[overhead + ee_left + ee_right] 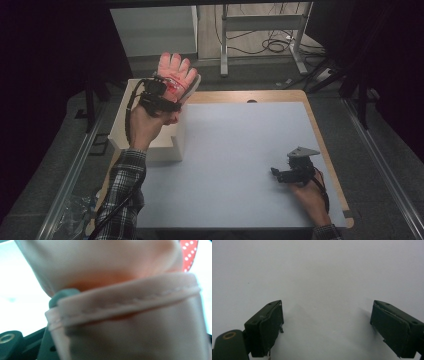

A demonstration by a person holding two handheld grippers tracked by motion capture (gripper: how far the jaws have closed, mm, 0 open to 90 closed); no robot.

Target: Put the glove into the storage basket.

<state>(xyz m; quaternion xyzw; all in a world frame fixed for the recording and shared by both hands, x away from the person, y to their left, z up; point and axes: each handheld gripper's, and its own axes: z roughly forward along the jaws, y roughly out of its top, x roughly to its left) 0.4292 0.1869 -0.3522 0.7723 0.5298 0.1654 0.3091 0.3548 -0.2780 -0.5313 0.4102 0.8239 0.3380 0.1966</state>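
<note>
Pink fabric with a stitched hem is crowding the left gripper view: the glove (130, 305), its cuff pinched between jaws pressed nearly together, a red dotted patch at the upper right.

From the high view, the left gripper (167, 95) is holding the glove (176, 72) upright over the white box (150, 142) at the table's far left corner, glove fingers fanned upward. The right gripper (276, 172) is resting near the table's (225, 150) right edge.

Along the right gripper view, its jaws are standing wide apart over bare table (319, 277), pinching nothing.

I'd judge the carrying step is under way. Next, the glove needs bringing low over the box's open top before the jaws are let go, cuff kept clear of the wall.
</note>
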